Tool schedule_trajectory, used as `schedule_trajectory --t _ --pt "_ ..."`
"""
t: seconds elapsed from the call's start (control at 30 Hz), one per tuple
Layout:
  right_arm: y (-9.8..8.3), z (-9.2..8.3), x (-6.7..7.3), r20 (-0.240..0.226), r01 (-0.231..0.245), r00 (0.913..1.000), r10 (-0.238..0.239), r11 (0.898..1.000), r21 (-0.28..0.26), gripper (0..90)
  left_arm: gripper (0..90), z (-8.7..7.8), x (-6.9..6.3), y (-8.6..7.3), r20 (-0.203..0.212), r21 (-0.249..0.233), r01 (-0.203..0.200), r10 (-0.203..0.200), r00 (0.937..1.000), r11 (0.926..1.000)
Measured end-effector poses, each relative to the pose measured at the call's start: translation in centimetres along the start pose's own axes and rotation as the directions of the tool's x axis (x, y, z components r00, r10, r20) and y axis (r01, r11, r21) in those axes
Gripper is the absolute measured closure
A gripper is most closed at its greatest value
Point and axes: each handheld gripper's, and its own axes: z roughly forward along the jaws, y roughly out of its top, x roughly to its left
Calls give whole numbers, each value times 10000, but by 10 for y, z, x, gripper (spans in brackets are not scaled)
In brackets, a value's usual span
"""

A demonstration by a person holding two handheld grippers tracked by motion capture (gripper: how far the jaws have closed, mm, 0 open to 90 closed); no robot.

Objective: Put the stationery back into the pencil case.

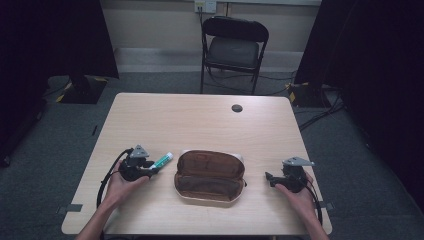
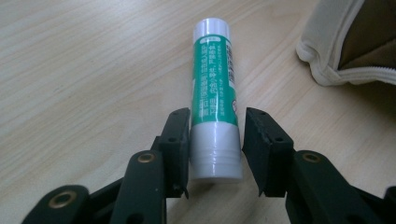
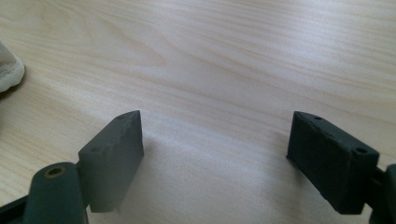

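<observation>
A green and white glue stick (image 1: 162, 160) (image 2: 214, 93) lies on the wooden table (image 1: 200, 120), just left of an open pencil pouch (image 1: 210, 187) (image 2: 336, 60), brown inside and cream outside. My left gripper (image 1: 152, 169) (image 2: 215, 126) straddles the stick's white base. One pad touches it and the other stands a sliver off, so the jaws are open around it. My right gripper (image 1: 270, 179) (image 3: 215, 140) rests to the right of the pouch, wide open over bare wood. A cream corner of the pouch (image 3: 9, 70) shows at the left edge of the right gripper view.
A small black round cap (image 1: 237, 108) sits in the tabletop near the far edge. A black folding chair (image 1: 234, 45) stands beyond the table. Dark curtains hang at both sides, and cables lie on the floor at the right.
</observation>
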Motion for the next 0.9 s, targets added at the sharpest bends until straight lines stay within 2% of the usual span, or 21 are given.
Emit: schedule_trajectory --t 0.03,0.23,0.37,0.43,0.5,0.63,0.7,0.9 --pt "0 0 0 0 -1 10000 1 10000 2 173 595 0 -1 -1 116 -8 108 -108 9999 9999" --pt "0 0 0 -5 -2 10000 2 10000 0 173 586 2 -6 -4 -85 49 -104 104 9999 9999" --pt "0 0 0 -6 -2 10000 2 10000 1 174 584 5 -8 -2 8 -54 -138 138 9999 9999" --pt "0 0 0 -22 -4 10000 4 10000 4 173 637 6 -8 -1 83 -99 -188 189 9998 9998" --pt "0 0 0 -60 27 10000 -27 10000 1 173 650 6 -9 -1 5 -82 -161 161 9999 9998" --pt "0 0 0 -77 56 10000 -56 10000 -3 173 653 4 -8 -1 44 -9 -48 48 10000 10000" --pt "0 0 0 -108 42 9999 -42 10000 -1 173 654 3 -6 -2 100 -28 148 -148 9998 9999" --pt "1 0 0 -119 54 9999 -54 10000 2 173 655 -6 -3 -1 237 -379 485 -477 9986 9981"
